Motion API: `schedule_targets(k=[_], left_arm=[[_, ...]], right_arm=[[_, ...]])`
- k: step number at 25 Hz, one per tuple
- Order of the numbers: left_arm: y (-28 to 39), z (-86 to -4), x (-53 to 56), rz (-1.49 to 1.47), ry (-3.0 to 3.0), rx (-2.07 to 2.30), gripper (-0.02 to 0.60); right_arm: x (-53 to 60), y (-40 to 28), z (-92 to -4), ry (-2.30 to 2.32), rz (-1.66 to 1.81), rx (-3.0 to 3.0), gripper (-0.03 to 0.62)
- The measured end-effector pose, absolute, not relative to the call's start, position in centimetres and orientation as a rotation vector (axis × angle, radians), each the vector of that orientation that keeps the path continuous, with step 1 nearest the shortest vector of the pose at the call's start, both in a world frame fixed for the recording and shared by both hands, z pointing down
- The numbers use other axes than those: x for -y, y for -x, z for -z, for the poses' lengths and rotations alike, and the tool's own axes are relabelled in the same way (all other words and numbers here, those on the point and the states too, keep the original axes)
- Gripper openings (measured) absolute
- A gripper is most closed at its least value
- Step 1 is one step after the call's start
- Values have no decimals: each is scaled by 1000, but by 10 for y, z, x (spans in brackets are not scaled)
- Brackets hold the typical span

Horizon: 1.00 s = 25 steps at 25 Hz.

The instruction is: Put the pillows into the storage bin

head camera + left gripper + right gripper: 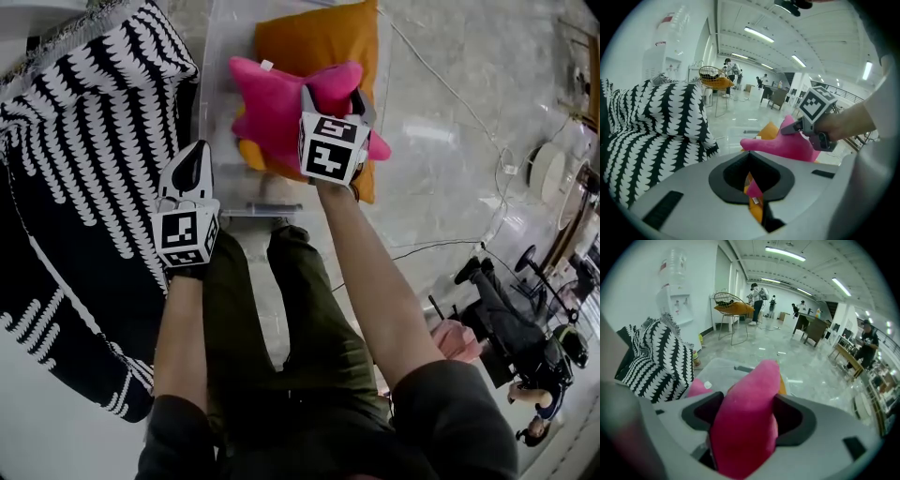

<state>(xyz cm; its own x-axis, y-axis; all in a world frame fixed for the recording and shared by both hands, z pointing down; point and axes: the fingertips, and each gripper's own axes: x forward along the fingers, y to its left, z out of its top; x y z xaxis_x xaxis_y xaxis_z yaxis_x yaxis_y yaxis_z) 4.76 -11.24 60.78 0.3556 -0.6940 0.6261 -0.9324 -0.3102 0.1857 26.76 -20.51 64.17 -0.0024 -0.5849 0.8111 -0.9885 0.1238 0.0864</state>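
An orange square fabric pillow (319, 42) topped by a pink star-shaped plush pillow (277, 108) fills most of the clear plastic storage bin (216, 94) at upper centre; only a strip along its left wall is bare. A black-and-white patterned cushion (84, 159) crowds the frame's left. Grey marble floor (450, 187) at right lies open, crossed by a white cable (441, 82).

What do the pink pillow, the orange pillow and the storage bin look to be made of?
The pink pillow looks like soft plush fabric, matte and fuzzy, with bulging lobes. The orange pillow seems smooth matte cloth, weave unclear. The storage bin looks like clear glossy plastic: the floor shows through its wall.
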Motion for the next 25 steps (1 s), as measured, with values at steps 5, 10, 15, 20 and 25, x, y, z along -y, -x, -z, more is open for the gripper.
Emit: schedule_targets(k=[5, 10, 15, 20, 25], left_arm=[[-46, -590, 122, -596, -2131, 1416, 0], [-45, -566, 120, -605, -2147, 1415, 0], [-59, -554, 119, -611, -2166, 1407, 0], [-67, -526, 134, -587, -2227, 1428, 0], [-69, -468, 135, -543, -2277, 1461, 0]], right_arm=[[211, -265, -621, -1555, -677, 1722, 355], [211, -268, -578, -1554, -512, 1770, 364], [208, -274, -554, -1537, -423, 1893, 362], [195, -277, -522, -1550, -421, 2018, 343], [176, -269, -460, -1552, -367, 2118, 284]])
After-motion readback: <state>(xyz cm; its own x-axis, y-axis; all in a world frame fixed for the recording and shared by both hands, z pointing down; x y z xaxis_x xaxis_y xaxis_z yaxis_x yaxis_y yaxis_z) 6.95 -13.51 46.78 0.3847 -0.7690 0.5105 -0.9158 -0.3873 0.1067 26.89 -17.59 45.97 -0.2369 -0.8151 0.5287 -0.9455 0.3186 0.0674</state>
